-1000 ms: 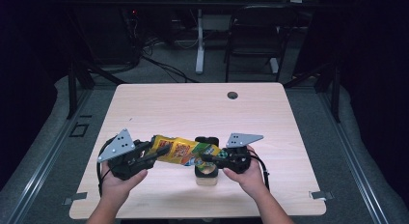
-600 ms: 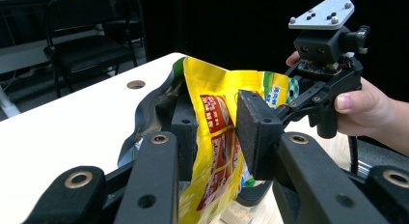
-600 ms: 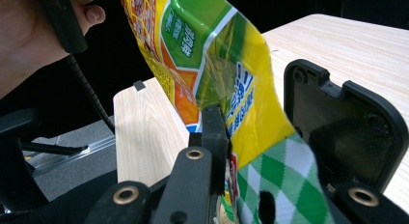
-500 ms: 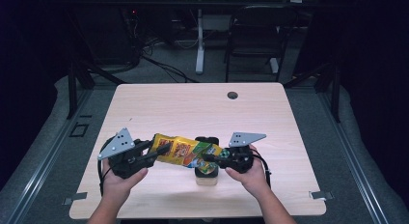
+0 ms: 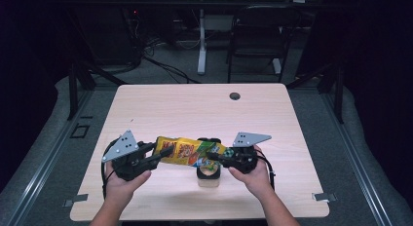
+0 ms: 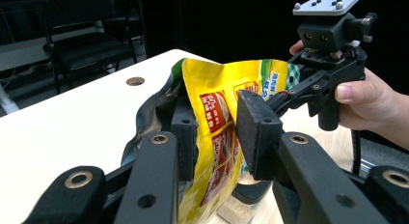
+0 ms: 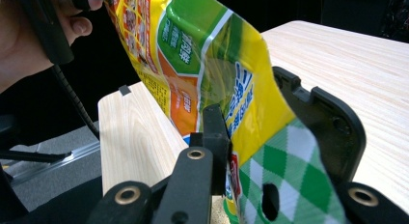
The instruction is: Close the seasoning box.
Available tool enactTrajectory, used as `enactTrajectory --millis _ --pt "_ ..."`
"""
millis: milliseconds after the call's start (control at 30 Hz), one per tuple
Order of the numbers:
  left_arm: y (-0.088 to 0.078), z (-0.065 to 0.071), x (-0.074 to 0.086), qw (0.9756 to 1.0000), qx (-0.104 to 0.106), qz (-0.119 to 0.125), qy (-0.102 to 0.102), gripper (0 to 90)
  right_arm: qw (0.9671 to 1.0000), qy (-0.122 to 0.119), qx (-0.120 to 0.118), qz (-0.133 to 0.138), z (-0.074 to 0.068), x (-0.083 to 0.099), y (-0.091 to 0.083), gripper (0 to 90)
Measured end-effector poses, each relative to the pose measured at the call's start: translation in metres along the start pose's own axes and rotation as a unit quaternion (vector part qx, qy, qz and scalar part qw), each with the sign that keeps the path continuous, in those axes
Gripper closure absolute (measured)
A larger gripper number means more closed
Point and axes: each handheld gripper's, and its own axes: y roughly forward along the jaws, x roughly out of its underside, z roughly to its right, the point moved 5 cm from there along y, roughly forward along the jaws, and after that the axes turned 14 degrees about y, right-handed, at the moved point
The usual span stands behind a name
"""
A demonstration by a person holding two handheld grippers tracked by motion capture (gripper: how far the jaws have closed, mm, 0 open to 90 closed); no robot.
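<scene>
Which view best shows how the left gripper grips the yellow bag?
The left gripper view: both black pads press the yellow bag at close range. The high view shows the left gripper at the bag's left end, small. The right gripper view shows the far hand by the bag's top, its grip hidden.

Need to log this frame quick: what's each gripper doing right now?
Left gripper: closed on one end of the yellow snack bag.
Right gripper: closed on the bag's other end.
</scene>
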Motion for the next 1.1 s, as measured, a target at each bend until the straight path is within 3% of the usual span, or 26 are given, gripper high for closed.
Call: enactTrajectory --millis 633,1100 --pt "0.002 0.0 0.002 0.9999 -0.003 -0.007 0.007 73.9 0.9998 0.013 -0.012 -0.004 0.007 0.003 0.0 86.0" --pt "0.004 0.001 -0.002 0.9999 0.0 -0.011 0.012 74.9 0.9993 0.017 -0.015 -0.029 0.018 0.009 -0.003 85.9"
